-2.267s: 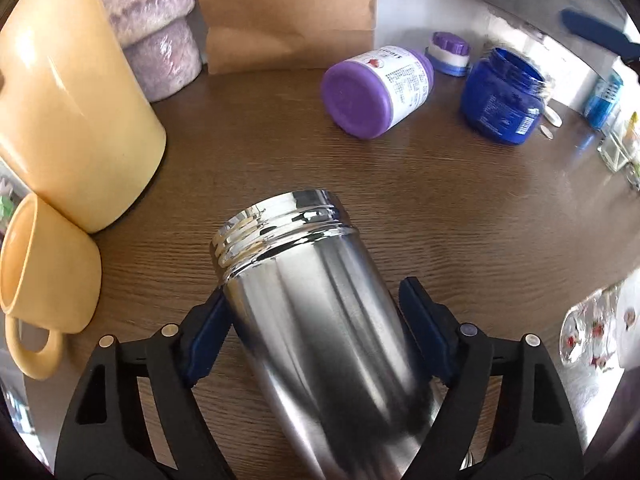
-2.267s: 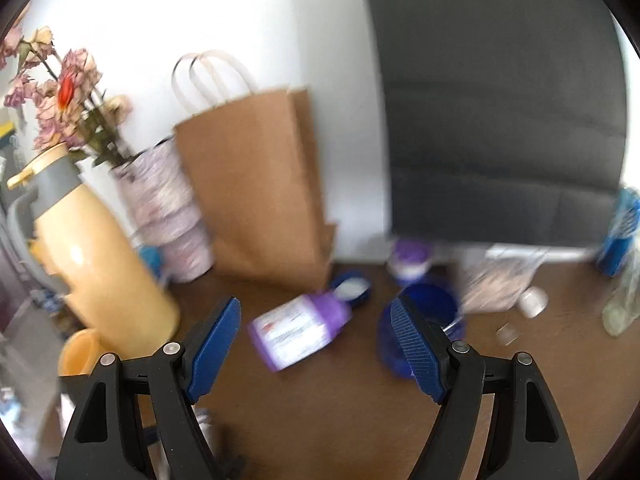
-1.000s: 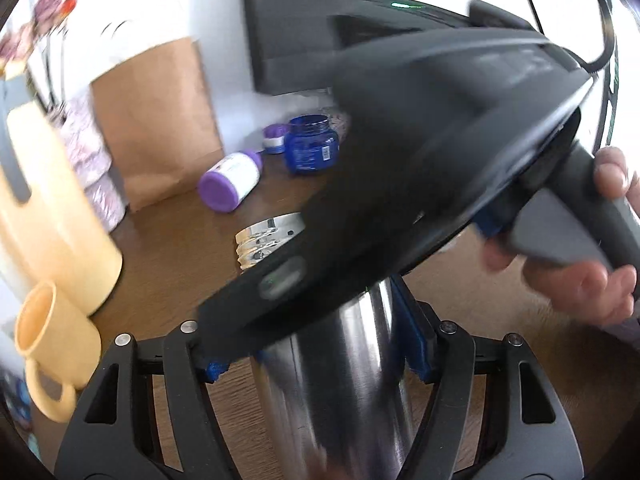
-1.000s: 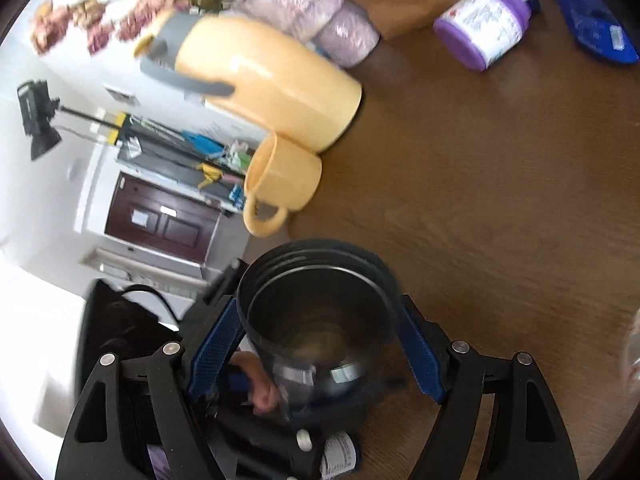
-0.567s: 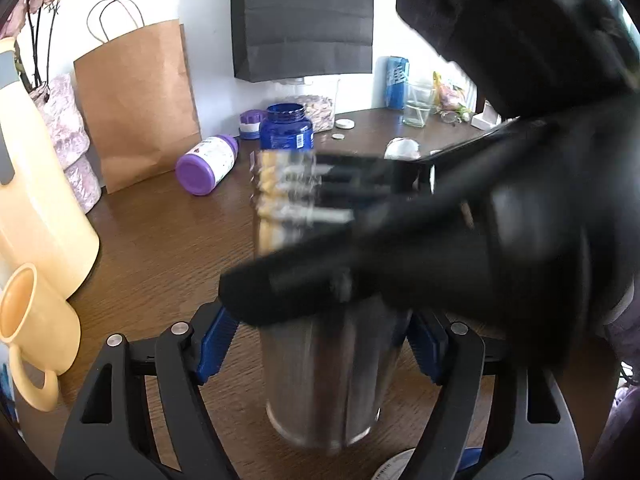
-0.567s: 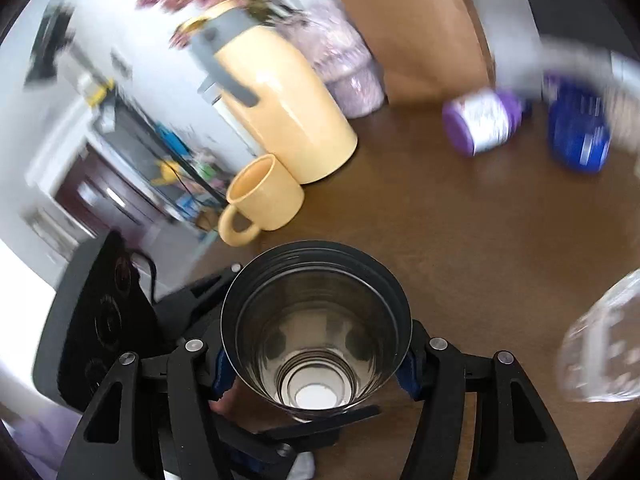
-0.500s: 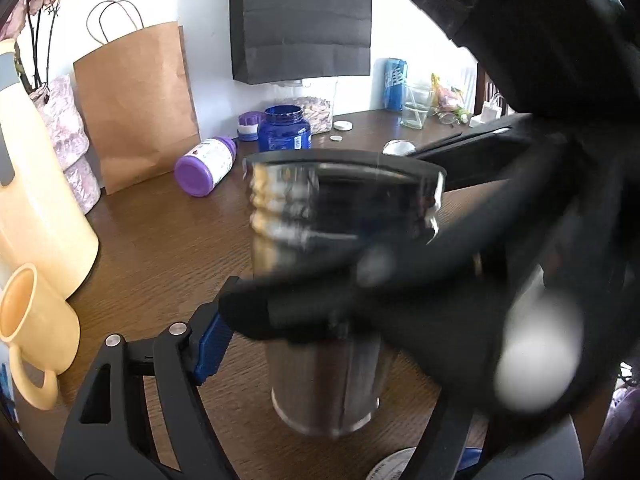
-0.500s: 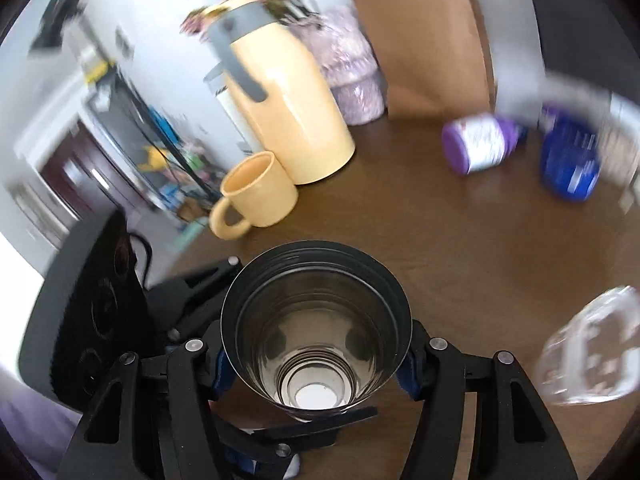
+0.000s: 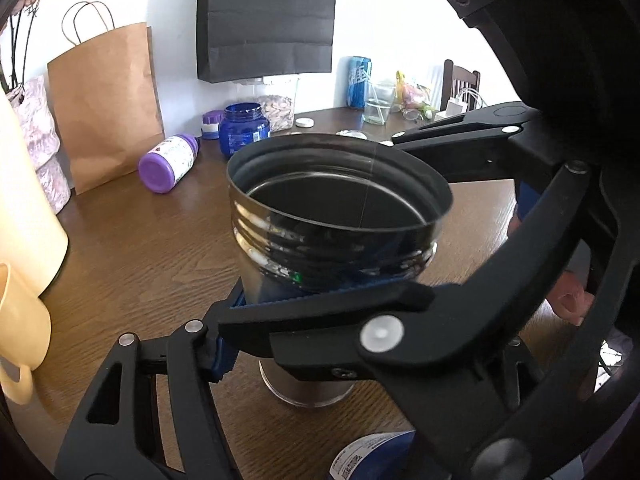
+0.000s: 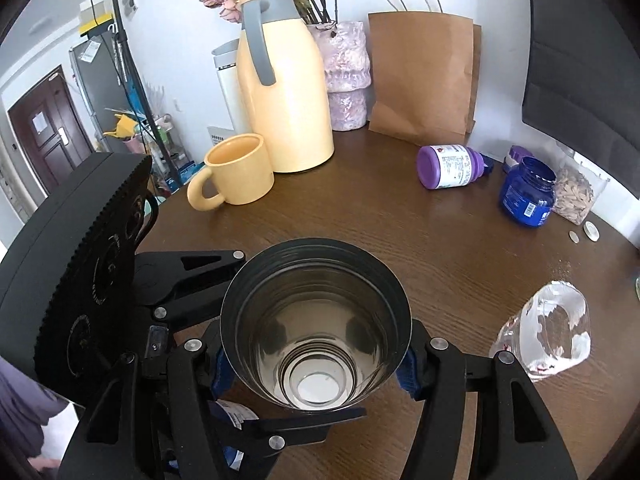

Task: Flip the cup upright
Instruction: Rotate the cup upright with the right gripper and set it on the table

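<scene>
The right gripper (image 10: 316, 364) pinches the steel cup (image 10: 315, 332) just below its threaded rim, blue pads on both sides. The left gripper (image 9: 320, 344) reaches around the same cup lower down; whether its jaws grip cannot be told, since one side is hidden. The cup stands upright, mouth up, base on the wooden table (image 10: 400, 224). Farther off stand a yellow mug (image 10: 236, 172) and yellow jug (image 10: 284, 88); right, a purple bottle (image 10: 450, 166) lies on its side.
</scene>
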Motion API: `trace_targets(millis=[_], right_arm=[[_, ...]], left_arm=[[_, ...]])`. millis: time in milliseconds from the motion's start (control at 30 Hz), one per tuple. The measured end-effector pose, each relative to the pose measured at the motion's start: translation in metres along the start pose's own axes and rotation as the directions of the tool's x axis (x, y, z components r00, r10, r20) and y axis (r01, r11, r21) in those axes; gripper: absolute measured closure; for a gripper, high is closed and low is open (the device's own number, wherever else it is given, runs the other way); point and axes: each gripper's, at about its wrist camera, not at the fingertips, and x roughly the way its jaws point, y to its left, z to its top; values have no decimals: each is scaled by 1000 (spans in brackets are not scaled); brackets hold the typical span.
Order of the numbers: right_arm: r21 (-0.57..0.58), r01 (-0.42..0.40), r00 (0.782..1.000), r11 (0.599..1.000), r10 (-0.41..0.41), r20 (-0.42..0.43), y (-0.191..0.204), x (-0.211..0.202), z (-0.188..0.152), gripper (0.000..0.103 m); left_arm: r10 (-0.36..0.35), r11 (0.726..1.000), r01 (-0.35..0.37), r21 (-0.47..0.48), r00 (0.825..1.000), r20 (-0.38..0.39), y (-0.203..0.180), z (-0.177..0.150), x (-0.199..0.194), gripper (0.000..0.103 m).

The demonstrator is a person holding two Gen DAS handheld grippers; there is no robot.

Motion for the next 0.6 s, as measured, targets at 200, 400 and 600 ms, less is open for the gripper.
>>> trace_targets(millis=[200, 400, 600], right_arm=[[8, 0, 1000, 1000, 0, 5, 3, -9, -6, 36], [28, 5, 1000, 1000, -5, -3, 3, -14, -6, 36], [45, -10, 1000, 999, 9, 6, 3, -18, -8, 36]], left_arm=[[34, 999, -34, 20, 999, -1, -5, 2, -8, 41], [66, 998, -66, 6, 997, 33, -8, -1, -29, 32], [85, 996, -84, -14, 996, 20, -10, -4, -35, 30]])
